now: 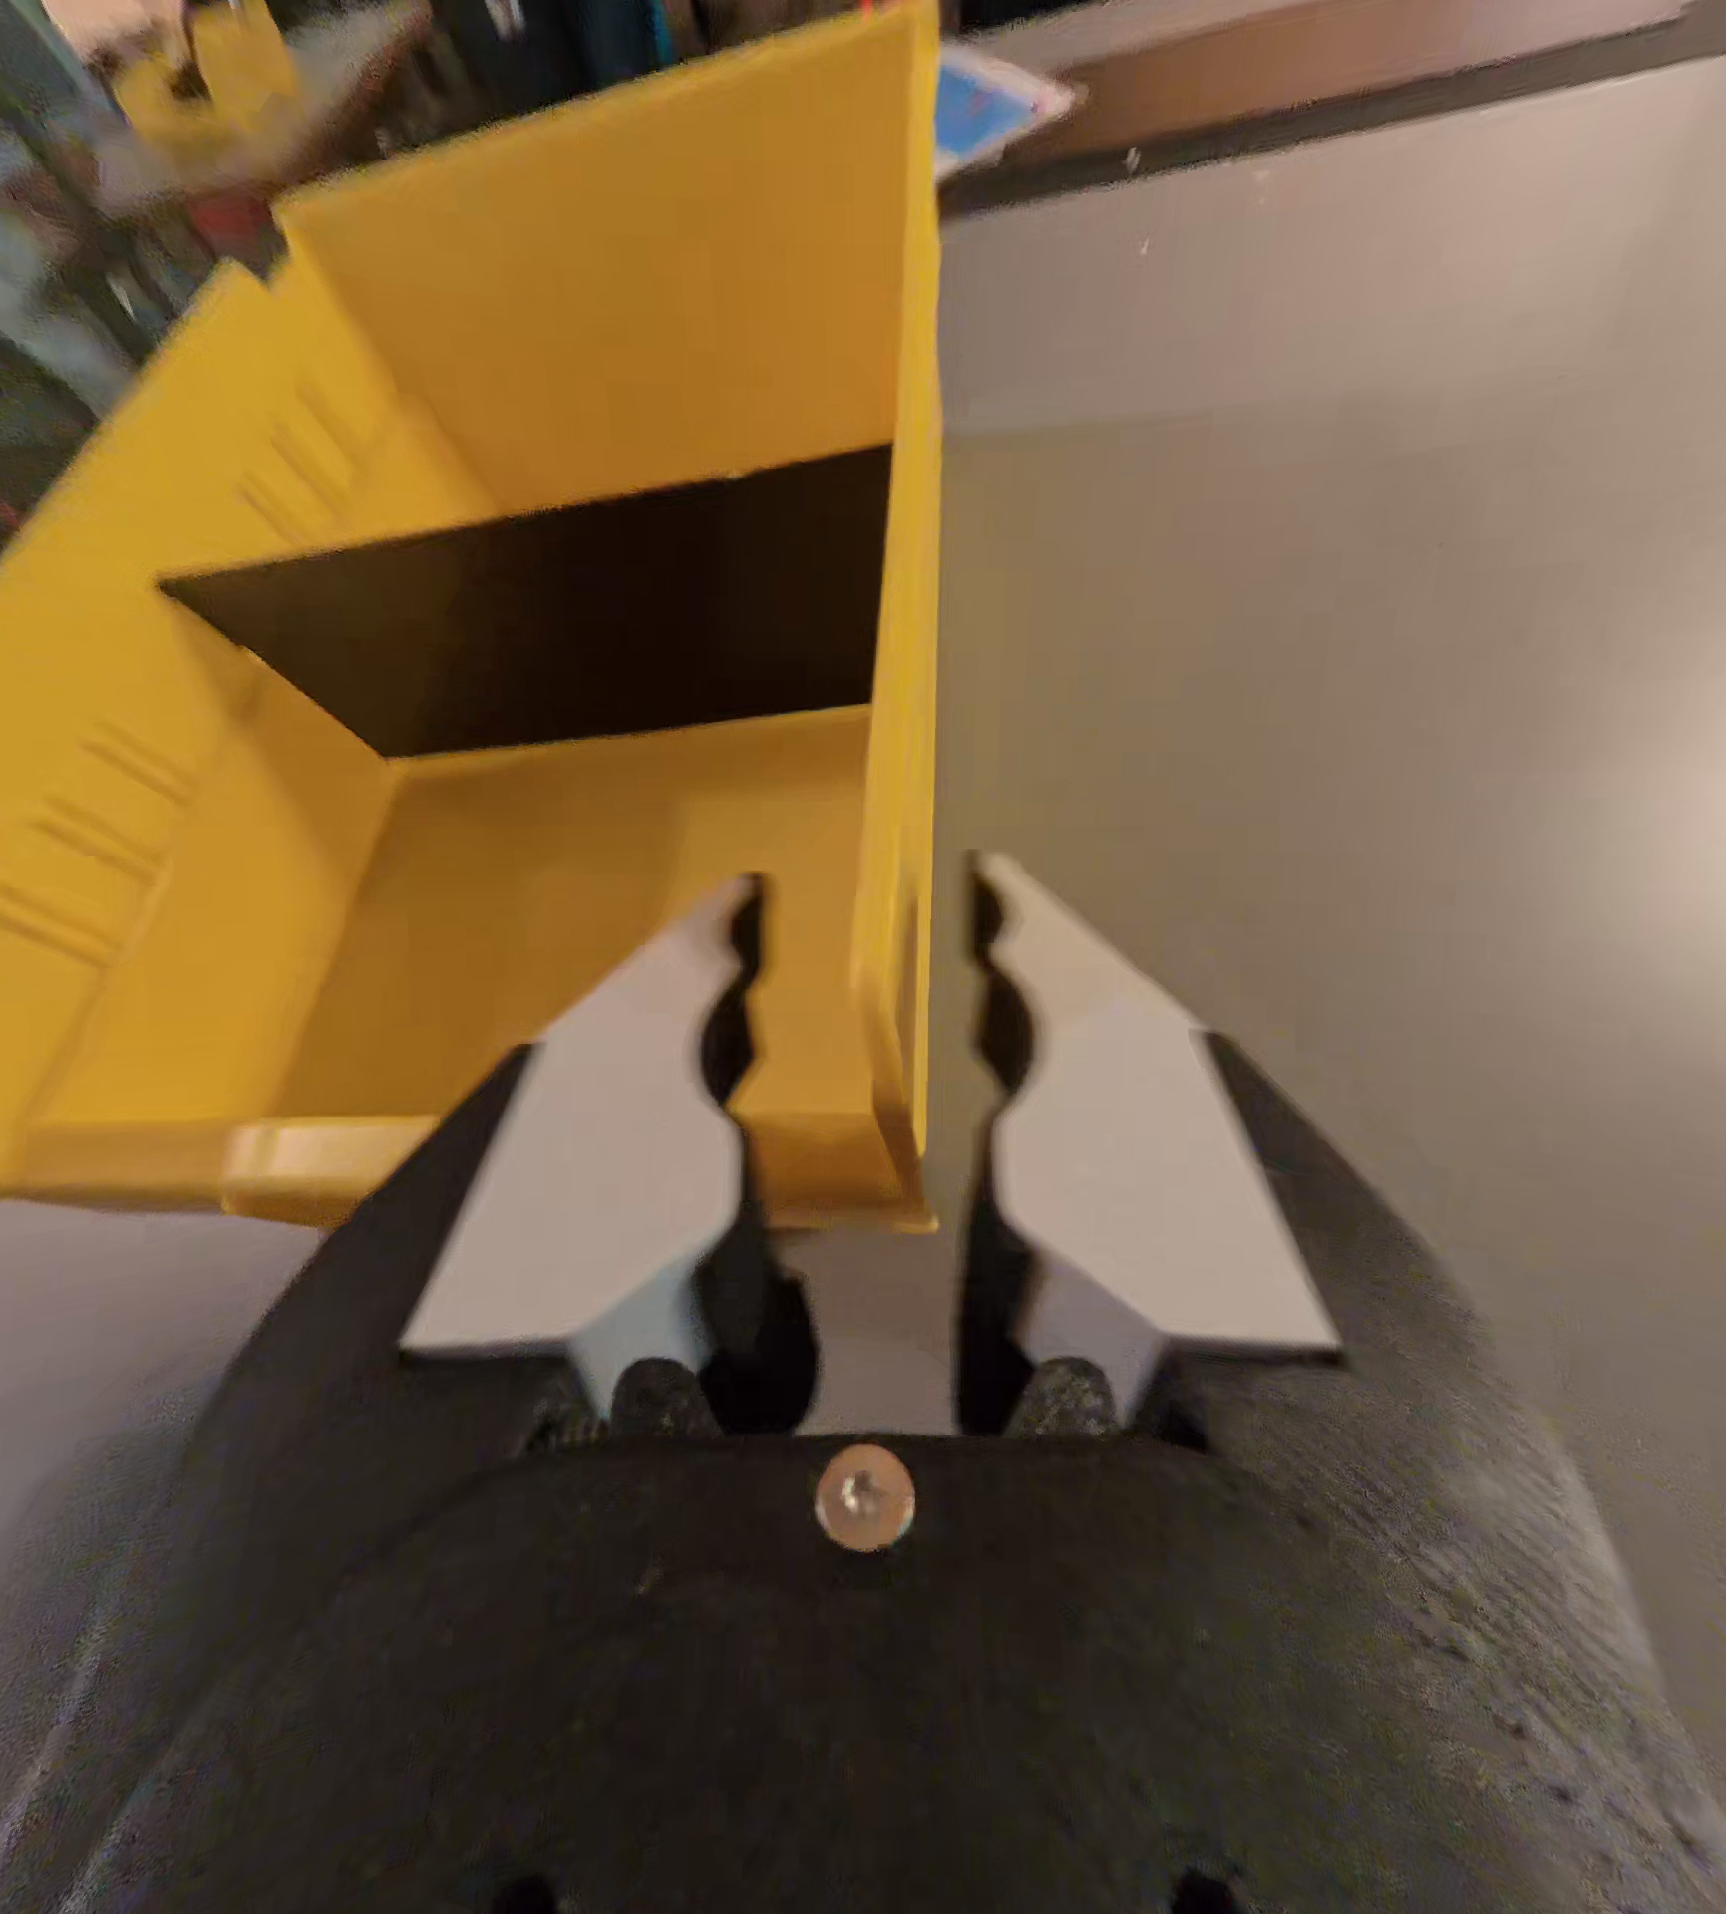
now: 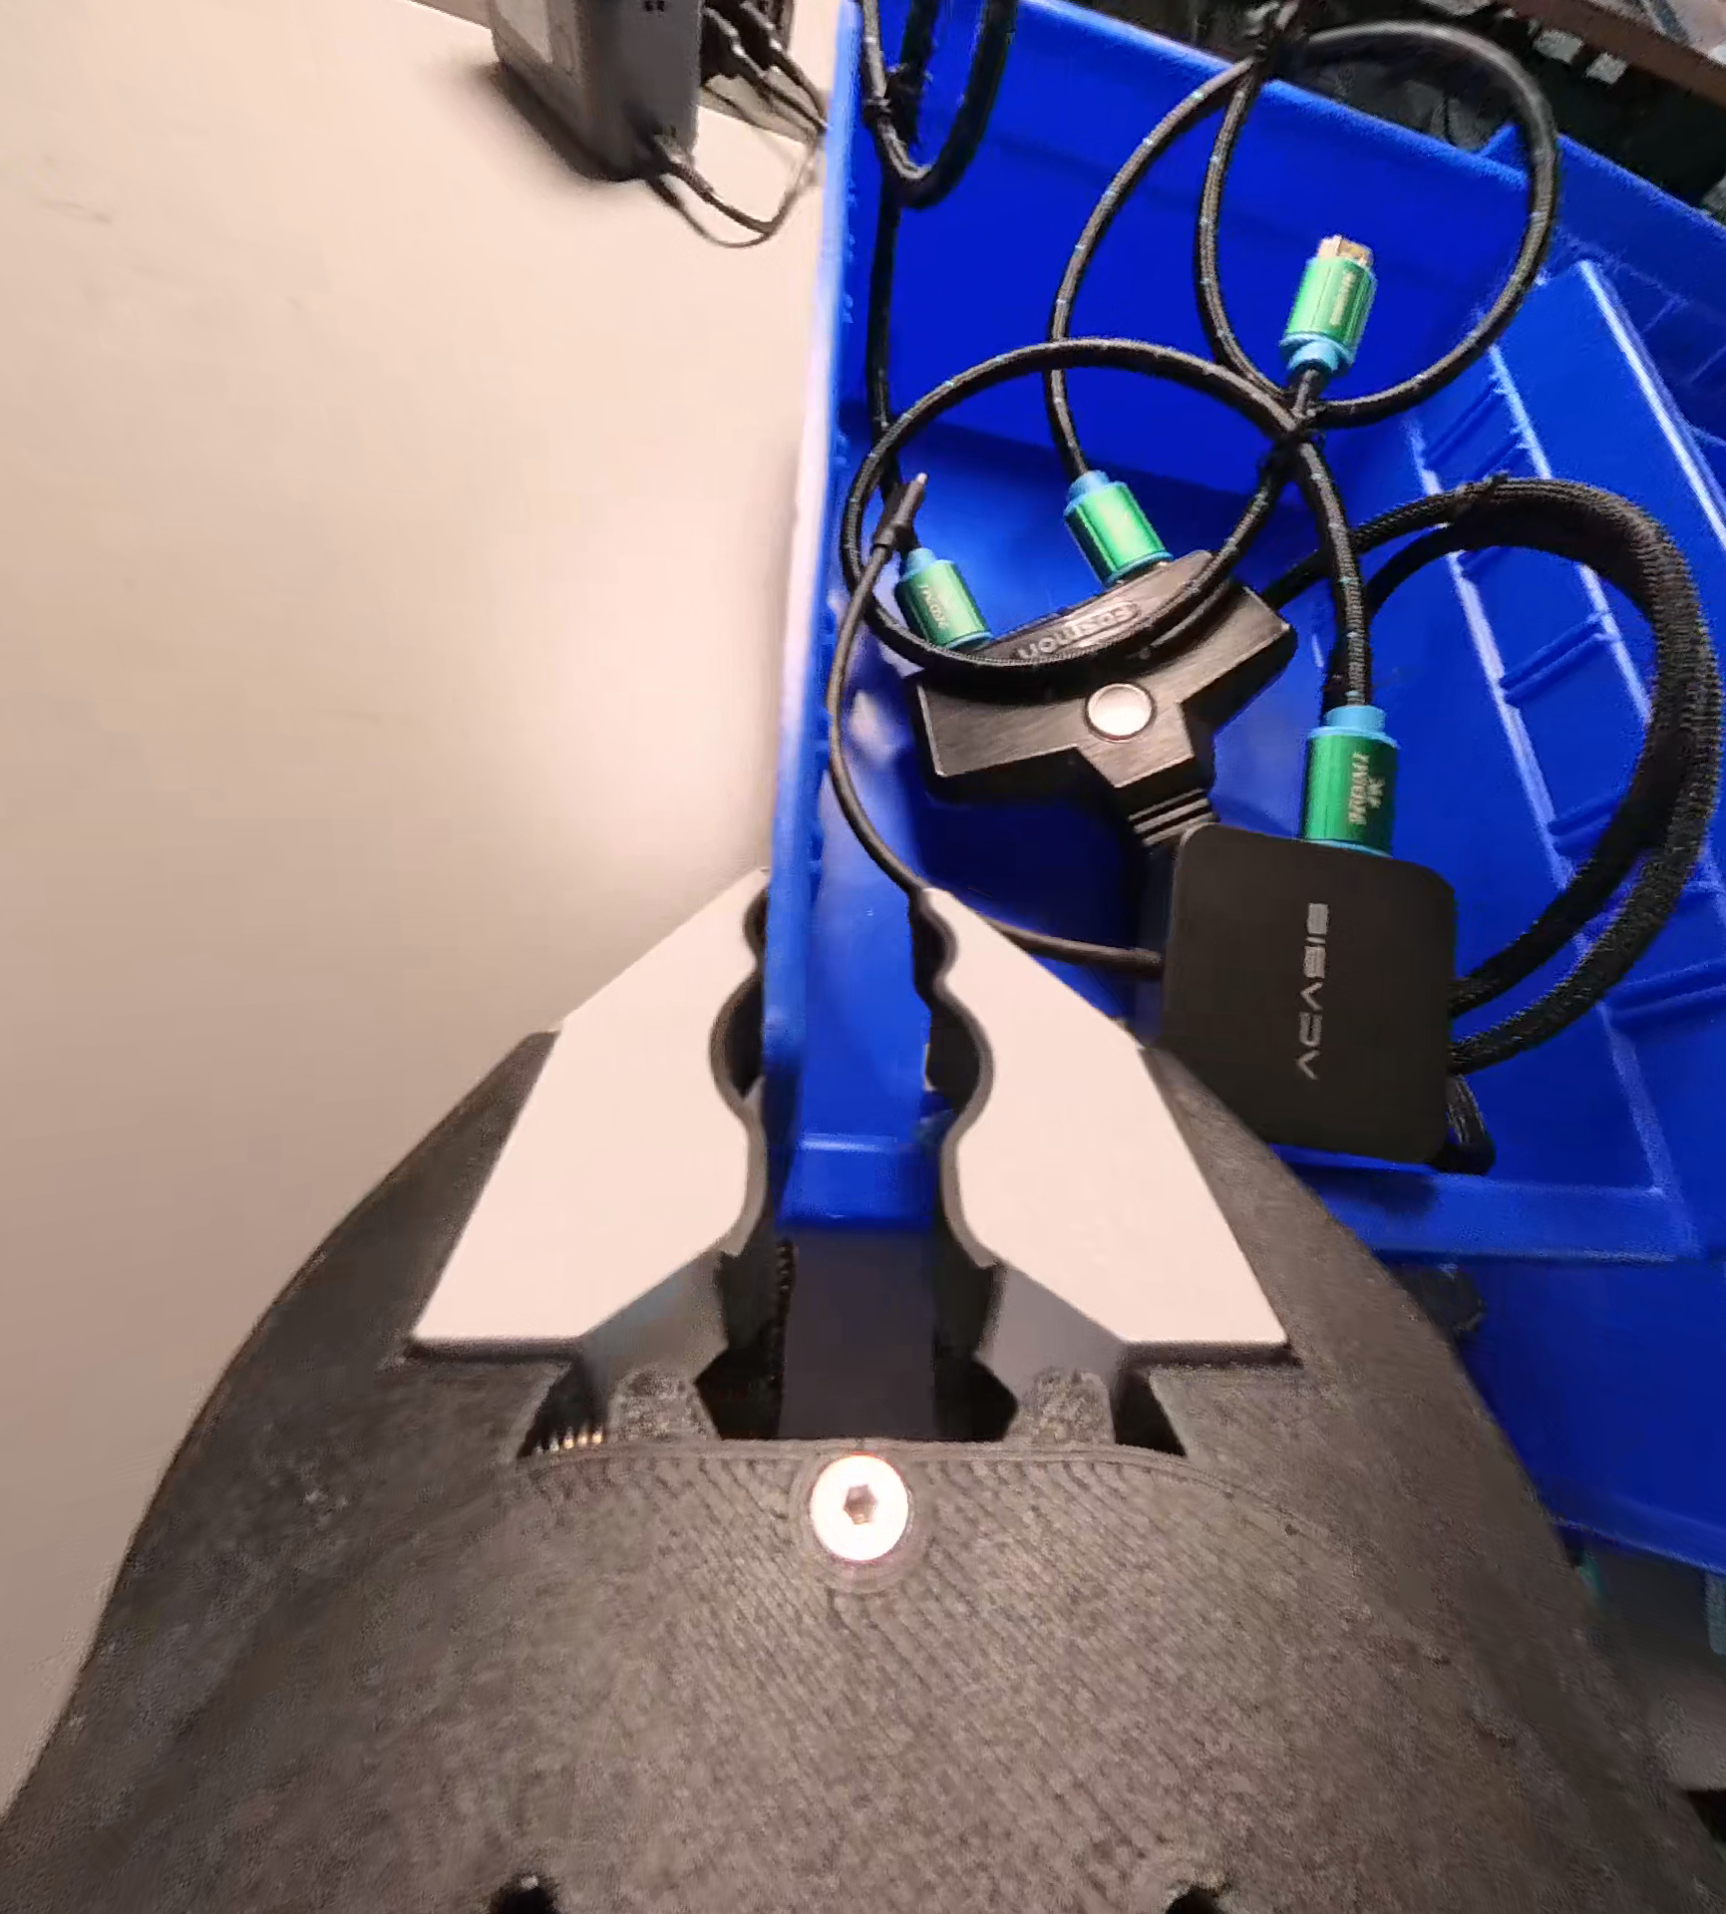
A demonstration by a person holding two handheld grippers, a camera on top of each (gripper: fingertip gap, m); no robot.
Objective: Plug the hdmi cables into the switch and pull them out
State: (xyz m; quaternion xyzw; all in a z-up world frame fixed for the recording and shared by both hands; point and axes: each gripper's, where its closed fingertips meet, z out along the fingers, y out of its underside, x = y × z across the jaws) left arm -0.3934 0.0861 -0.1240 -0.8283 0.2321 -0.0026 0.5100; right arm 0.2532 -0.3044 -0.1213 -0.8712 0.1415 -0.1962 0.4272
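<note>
Switch (image 2: 1097,704): we saw it in the blue bin (image 2: 1563,642), cable stem toward us, two green plugs (image 2: 1112,528) in its far edge.
Spare plugs (image 2: 1350,782): right, pointing near and far.
Right gripper (image 2: 843,896): straddled the bin's left wall, not clamped.
Left gripper (image 1: 864,880): parted astride the yellow bin (image 1: 579,363) wall.

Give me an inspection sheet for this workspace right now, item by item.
Surface: pale tabletop, bare where visible.
Job's things: black switch in blue bin, two green plugs seated; one loose green plug.
Clutter: yellow bin with black divider; flat black box.
Grippers: left gripper straddles yellow bin's wall, right gripper blue bin's wall; contact unclear.
Cables: braided black loops, tangled.
Surroundings: grey device; blurred background.
</note>
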